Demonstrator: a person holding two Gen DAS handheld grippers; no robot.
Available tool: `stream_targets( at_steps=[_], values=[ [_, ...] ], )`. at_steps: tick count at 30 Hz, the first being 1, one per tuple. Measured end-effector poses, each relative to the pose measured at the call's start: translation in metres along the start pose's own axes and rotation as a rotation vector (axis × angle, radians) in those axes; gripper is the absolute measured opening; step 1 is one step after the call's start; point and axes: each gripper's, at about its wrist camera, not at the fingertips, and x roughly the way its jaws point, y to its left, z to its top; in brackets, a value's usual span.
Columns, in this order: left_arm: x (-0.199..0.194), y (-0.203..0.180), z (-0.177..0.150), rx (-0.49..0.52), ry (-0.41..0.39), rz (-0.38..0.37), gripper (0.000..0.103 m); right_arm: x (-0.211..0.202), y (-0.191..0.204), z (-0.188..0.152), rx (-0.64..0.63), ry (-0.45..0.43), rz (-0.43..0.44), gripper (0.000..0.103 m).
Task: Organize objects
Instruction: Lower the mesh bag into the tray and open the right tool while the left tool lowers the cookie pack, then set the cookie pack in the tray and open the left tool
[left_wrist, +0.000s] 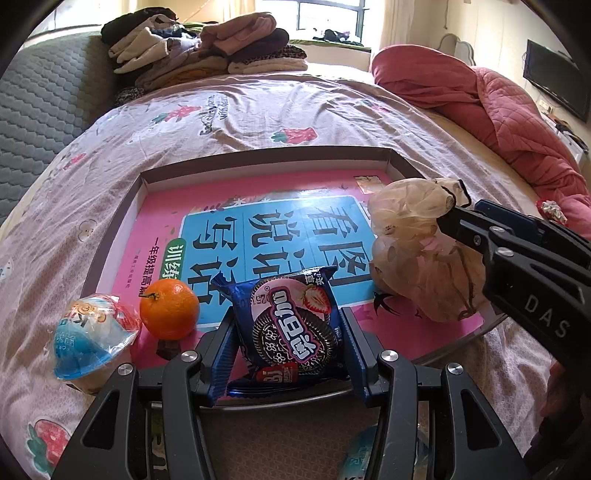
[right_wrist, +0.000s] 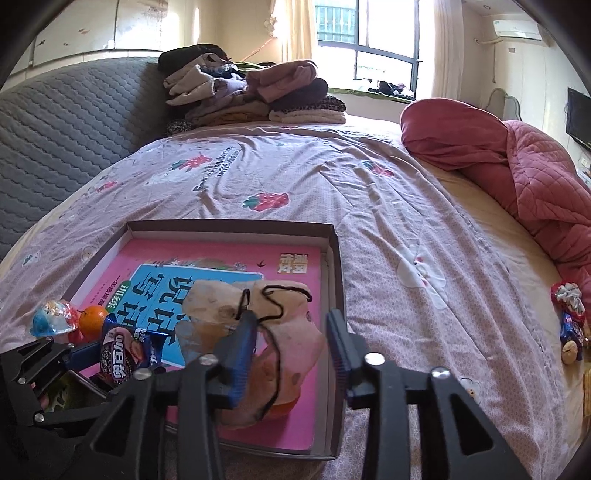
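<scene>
A blue cookie packet lies at the near edge of a shallow cardboard box lined with a pink book cover. My left gripper is shut on the packet, one pad against each side. A beige mesh drawstring pouch rests in the box's right part. My right gripper stands open over it: the left finger touches the black cord and the right finger is clear of the pouch. An orange sits at the box's near left corner. A wrapped jelly cup lies just left of it.
The box lies on a bed with a pink strawberry-print sheet. Folded clothes are piled at the far end before a grey quilted headboard. A red quilt is bunched on the right. Small wrapped items lie at the right edge.
</scene>
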Motion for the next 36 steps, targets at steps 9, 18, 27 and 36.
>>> stream_targets(
  at_steps=[9,18,27,36],
  values=[
    [0.002,0.002,0.001,-0.007,0.000,0.001,0.054,-0.002,-0.004,0.003,0.022,0.003,0.009,0.043],
    [0.003,0.003,0.004,-0.011,-0.001,0.011,0.054,-0.009,-0.012,0.007,0.054,-0.014,0.016,0.049],
    [-0.003,0.003,0.005,-0.014,-0.016,0.006,0.054,-0.017,-0.015,0.009,0.073,-0.032,0.021,0.049],
    [-0.009,0.003,0.006,-0.021,-0.027,0.006,0.054,-0.024,-0.015,0.011,0.080,-0.051,0.026,0.050]
  ],
)
